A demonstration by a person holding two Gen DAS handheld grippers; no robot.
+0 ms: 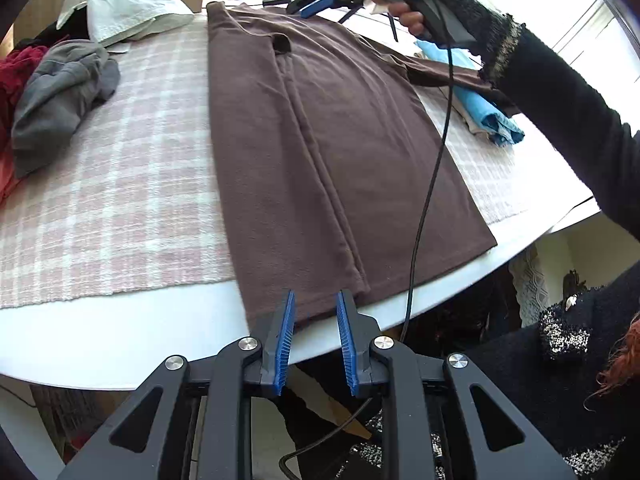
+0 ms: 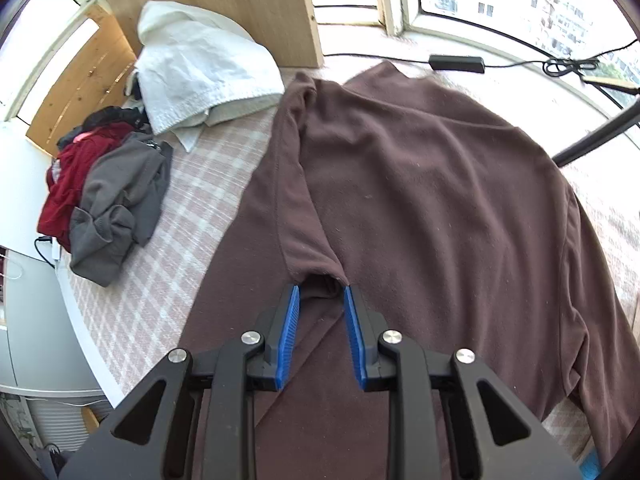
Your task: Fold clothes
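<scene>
A brown long-sleeved garment [image 1: 320, 140] lies flat on the checked cloth [image 1: 120, 184], its left side folded inward and its hem at the near table edge. My left gripper [image 1: 316, 300] hovers open just above that hem, with nothing between its blue pads. In the right wrist view the same garment [image 2: 420, 200] spreads out, one sleeve [image 2: 296, 200] folded down over the body. My right gripper [image 2: 321, 296] stands open right behind the sleeve cuff, pads clear of the fabric. A hand holds the right gripper [image 1: 316, 6] over the garment's far end.
A white garment [image 1: 124, 8], a crumpled grey one [image 1: 60, 96] and red clothes [image 1: 16, 72] are piled at the left. Folded blue cloth [image 1: 480, 108] lies at the right. A black cable [image 1: 432, 160] hangs across the garment. The white table rim [image 1: 120, 340] is close.
</scene>
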